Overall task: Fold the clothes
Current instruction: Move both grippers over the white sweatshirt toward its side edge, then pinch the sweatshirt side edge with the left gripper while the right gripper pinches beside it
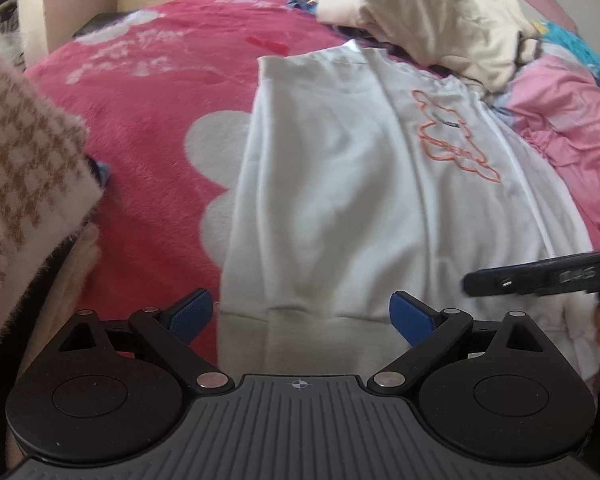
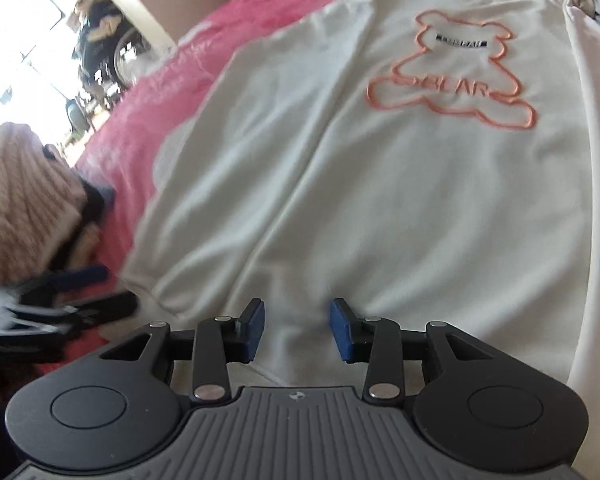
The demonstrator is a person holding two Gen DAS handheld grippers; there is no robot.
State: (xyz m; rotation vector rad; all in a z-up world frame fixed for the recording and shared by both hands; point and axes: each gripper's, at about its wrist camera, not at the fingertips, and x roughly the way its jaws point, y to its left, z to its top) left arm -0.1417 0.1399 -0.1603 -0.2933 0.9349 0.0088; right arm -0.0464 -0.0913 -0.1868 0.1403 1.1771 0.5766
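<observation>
A white sweatshirt (image 2: 340, 168) with an orange bear outline and the word BEAR on its chest (image 2: 456, 76) lies spread front-up on the bed, over a pink fleece blanket (image 1: 152, 128). Its collar points away from both cameras and its ribbed hem (image 1: 300, 332) lies nearest them. The body looks flat, with only soft creases running lengthwise; no fold shows in it, though the sleeves cannot be made out clearly from either view. The left hand-held gripper (image 1: 302, 316) hovers over the hem near the garment's left corner with its blue pads spread wide and nothing between them. The right hand-held gripper (image 2: 297, 330) hangs over the hem further along, its pads about half apart with a clear gap, pinching nothing that can be seen. So the folding of this piece seems to be at its very start: laid out and smoothed, with the hem probably the next thing to be caught. More work waits, judging by the heap of cream clothing (image 1: 432, 24) beyond the collar. A houndstooth knit (image 1: 24, 168) lies at the left edge, and it is unclear whether that one is done.
</observation>
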